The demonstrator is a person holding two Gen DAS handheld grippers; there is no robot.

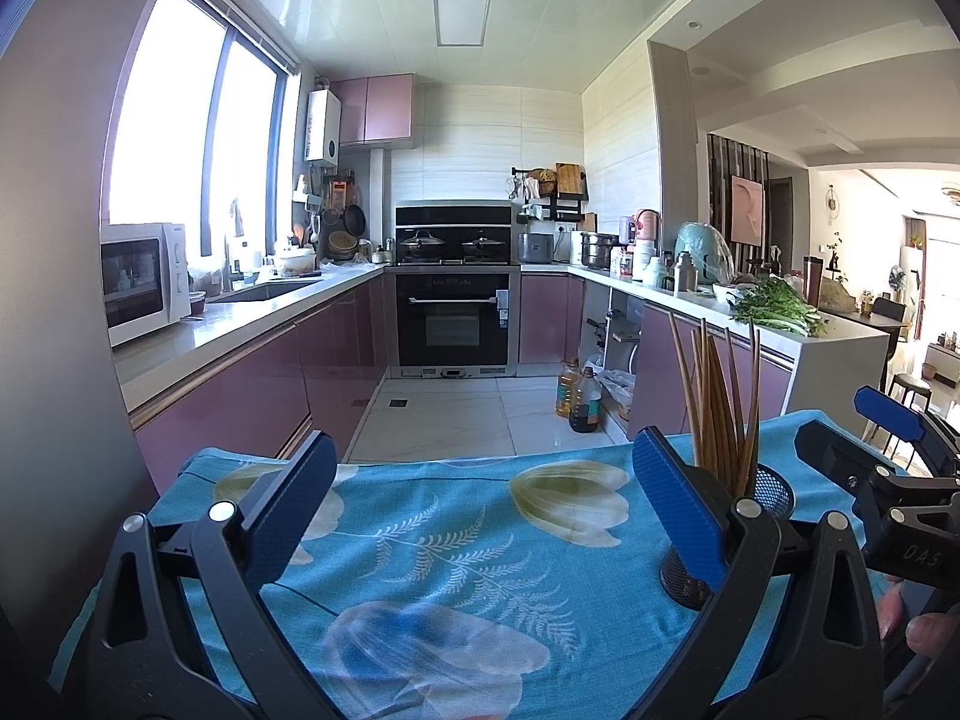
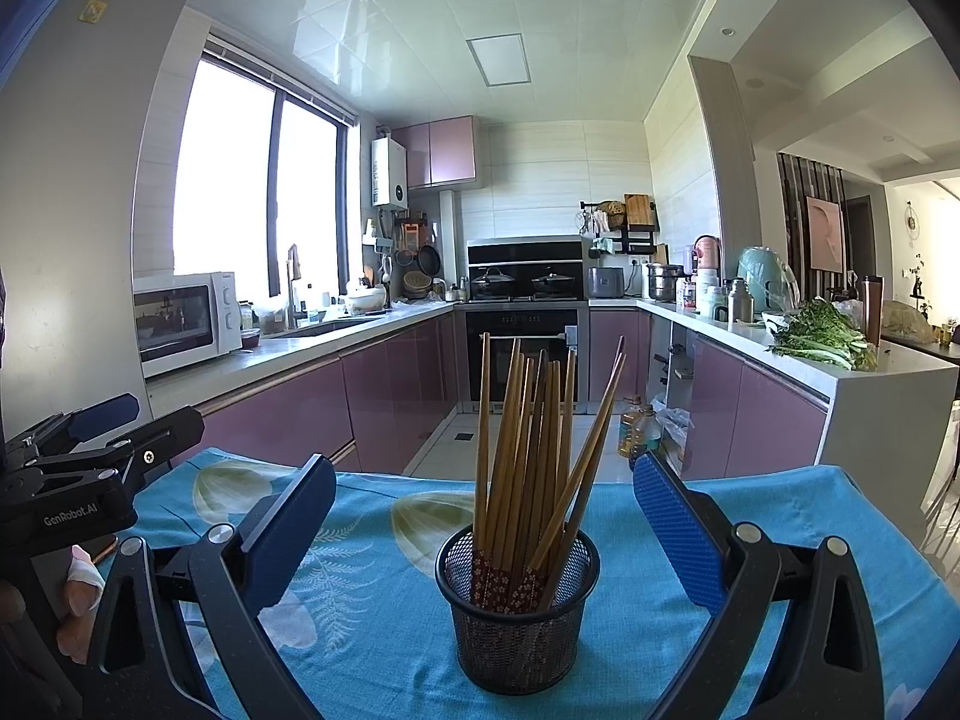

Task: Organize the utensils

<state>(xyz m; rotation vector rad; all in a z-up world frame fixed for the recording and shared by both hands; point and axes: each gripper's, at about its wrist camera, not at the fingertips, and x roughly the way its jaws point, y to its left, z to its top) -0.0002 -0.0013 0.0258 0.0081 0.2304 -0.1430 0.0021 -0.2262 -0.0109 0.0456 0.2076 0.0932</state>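
Note:
A black mesh cup (image 2: pixel 517 618) stands upright on the blue floral tablecloth (image 2: pixel 384 600), holding several brown chopsticks (image 2: pixel 528 444) that lean apart. My right gripper (image 2: pixel 486 534) is open and empty, its blue pads on either side of the cup without touching it. In the left wrist view the cup (image 1: pixel 774 492) and chopsticks (image 1: pixel 723 408) stand behind my right-hand pad. My left gripper (image 1: pixel 480 522) is open and empty over bare cloth (image 1: pixel 456 564). The right gripper (image 1: pixel 888 450) shows at the right edge of the left wrist view.
The table's far edge drops to a tiled kitchen floor (image 2: pixel 444 444). Oil bottles (image 2: pixel 639 429) stand on the floor by the right counter. Purple cabinets, an oven (image 2: pixel 522 354) and a microwave (image 2: pixel 186 318) line the room beyond.

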